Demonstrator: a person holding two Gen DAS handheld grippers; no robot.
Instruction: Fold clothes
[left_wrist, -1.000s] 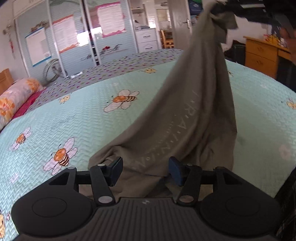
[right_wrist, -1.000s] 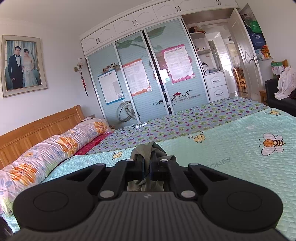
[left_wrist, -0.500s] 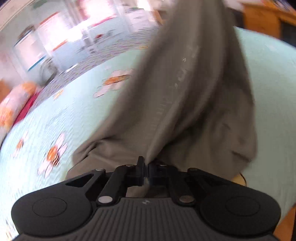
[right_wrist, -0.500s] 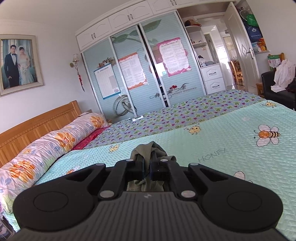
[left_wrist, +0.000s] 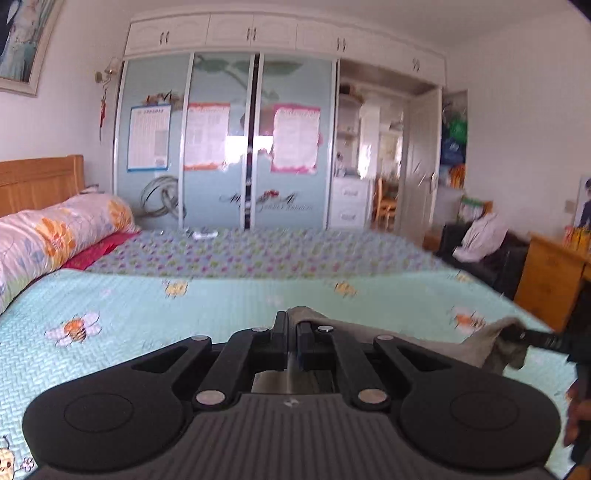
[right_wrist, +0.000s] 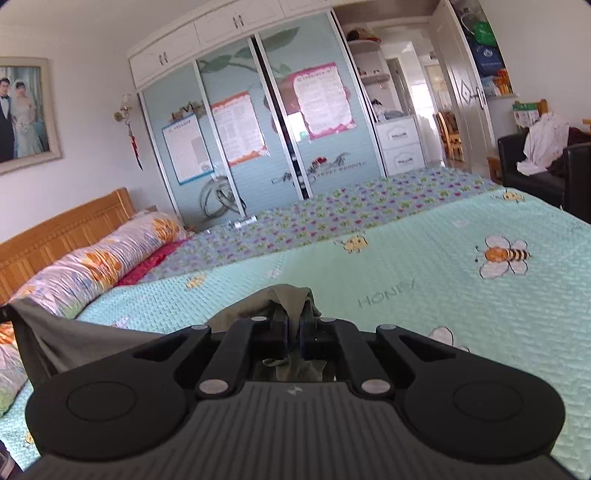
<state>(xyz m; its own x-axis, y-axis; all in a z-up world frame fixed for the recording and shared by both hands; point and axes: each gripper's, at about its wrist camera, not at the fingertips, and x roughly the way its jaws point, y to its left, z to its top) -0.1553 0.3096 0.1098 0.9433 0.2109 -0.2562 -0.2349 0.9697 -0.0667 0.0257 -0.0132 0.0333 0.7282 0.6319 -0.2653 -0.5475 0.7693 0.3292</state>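
Hanging above the bedspread (right_wrist: 424, 295), stretched between 2 grippers: the garment (right_wrist: 85, 339), its near edge running left from the right gripper (right_wrist: 293, 325) and right from the left gripper (left_wrist: 293, 328). Lying along the left of the bed, against the headboard (right_wrist: 62, 229): a long pillow (right_wrist: 103, 262). Standing behind the bed, across the far wall: the wardrobe (right_wrist: 258, 140), with an open doorway (right_wrist: 436, 110) to its right. Sitting at the far right, beside the bed: an armchair (right_wrist: 535, 162) with a cloth (right_wrist: 543, 144) lying on it. Hanging on the left wall, above the headboard: a framed photo (right_wrist: 22, 114).
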